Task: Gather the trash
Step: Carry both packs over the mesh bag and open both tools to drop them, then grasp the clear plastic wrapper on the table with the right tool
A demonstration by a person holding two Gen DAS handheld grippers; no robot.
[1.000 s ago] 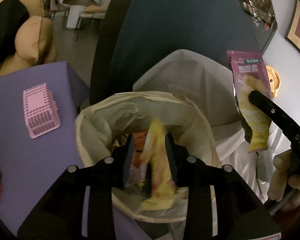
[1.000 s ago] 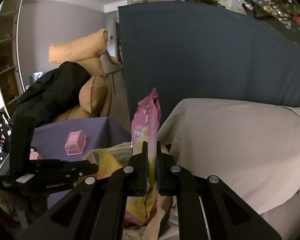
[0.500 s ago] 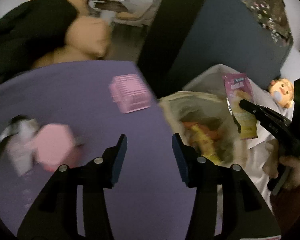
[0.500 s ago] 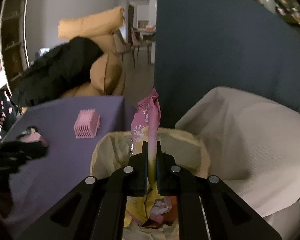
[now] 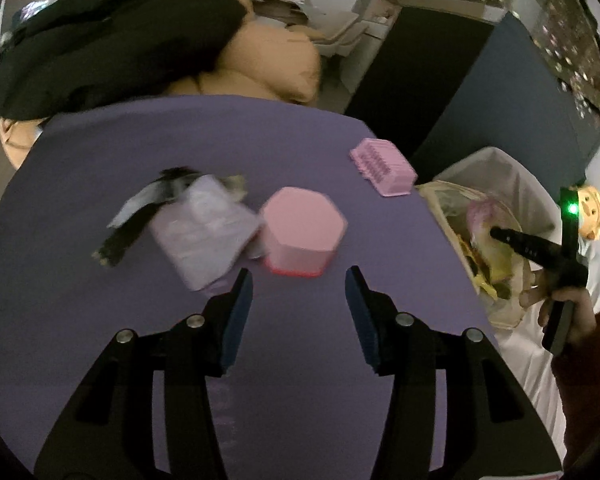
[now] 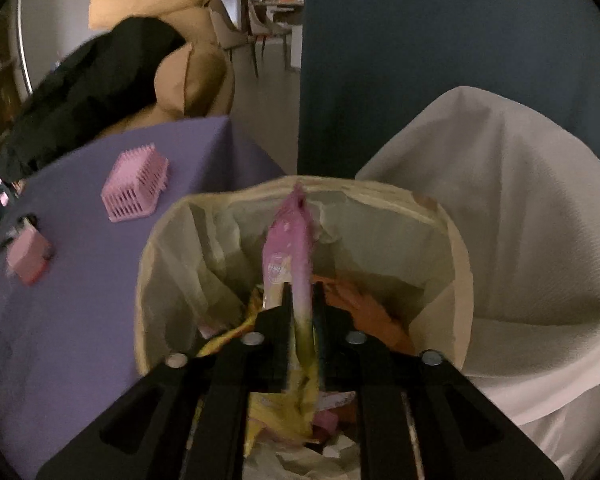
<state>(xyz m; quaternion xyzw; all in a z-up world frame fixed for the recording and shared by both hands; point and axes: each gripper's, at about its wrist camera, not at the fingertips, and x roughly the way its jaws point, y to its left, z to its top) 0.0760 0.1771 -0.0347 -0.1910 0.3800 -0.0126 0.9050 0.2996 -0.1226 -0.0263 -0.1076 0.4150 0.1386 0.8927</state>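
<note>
Dim indoor light, motion blur, fisheye-bent edges, dark corners

1. the pink snack packet (image 6: 290,256) standing in the trash bag carries a round white emblem with print inside it, too blurred to read.
2. the pale packet (image 5: 204,232) lying on the purple desk (image 5: 100,360) shows faint lines of print, smeared past reading.
3. no word, number, brand or sign can be read in either view.
</note>
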